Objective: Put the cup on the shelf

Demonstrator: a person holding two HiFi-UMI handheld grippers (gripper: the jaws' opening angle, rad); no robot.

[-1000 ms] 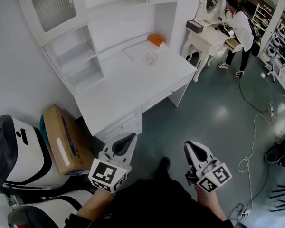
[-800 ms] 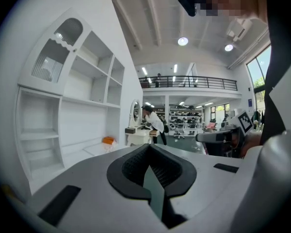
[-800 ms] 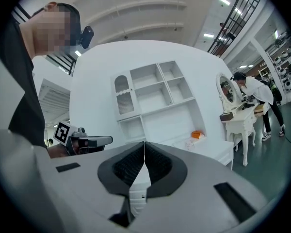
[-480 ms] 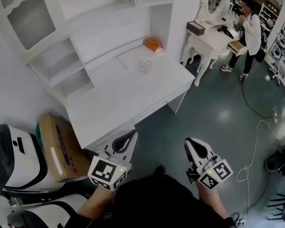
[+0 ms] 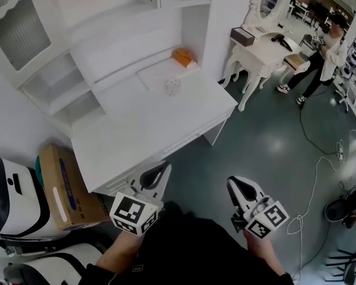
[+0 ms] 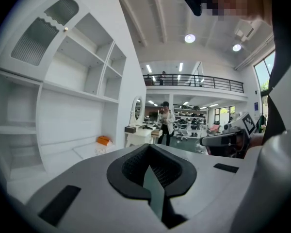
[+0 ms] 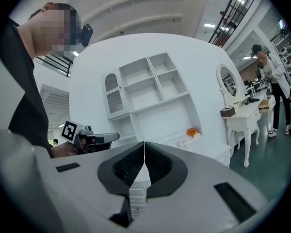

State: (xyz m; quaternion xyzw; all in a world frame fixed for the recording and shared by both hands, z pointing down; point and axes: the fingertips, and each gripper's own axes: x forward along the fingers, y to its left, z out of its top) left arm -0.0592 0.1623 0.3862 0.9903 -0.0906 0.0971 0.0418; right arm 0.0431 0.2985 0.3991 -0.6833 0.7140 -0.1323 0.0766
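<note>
A small pale patterned cup [image 5: 172, 86] stands on the white desk [image 5: 136, 129], near its back, beside an orange box [image 5: 183, 57]. Open white shelves [image 5: 56, 91] rise at the desk's left, with more compartments above. My left gripper [image 5: 164, 168] and right gripper [image 5: 232, 183] hang low in front of the desk's near edge, well short of the cup. Both are shut, with nothing between the jaws. The left gripper [image 6: 149, 145] points toward the desk, where the cup [image 6: 101, 150] shows small. Past my right gripper [image 7: 144, 142], the cup [image 7: 181, 143] is also far off.
A white dressing table with an oval mirror [image 5: 261, 37] stands right of the desk, and a person [image 5: 329, 52] stands beyond it. A cardboard box [image 5: 59, 186] and white-and-black machines [image 5: 12, 200] sit at the left. A cable [image 5: 311, 189] trails over the grey floor.
The desk and cup have slid left and lower in the head view. The person has stepped right, away from the dressing table. Both grippers stay shut and hold their place.
</note>
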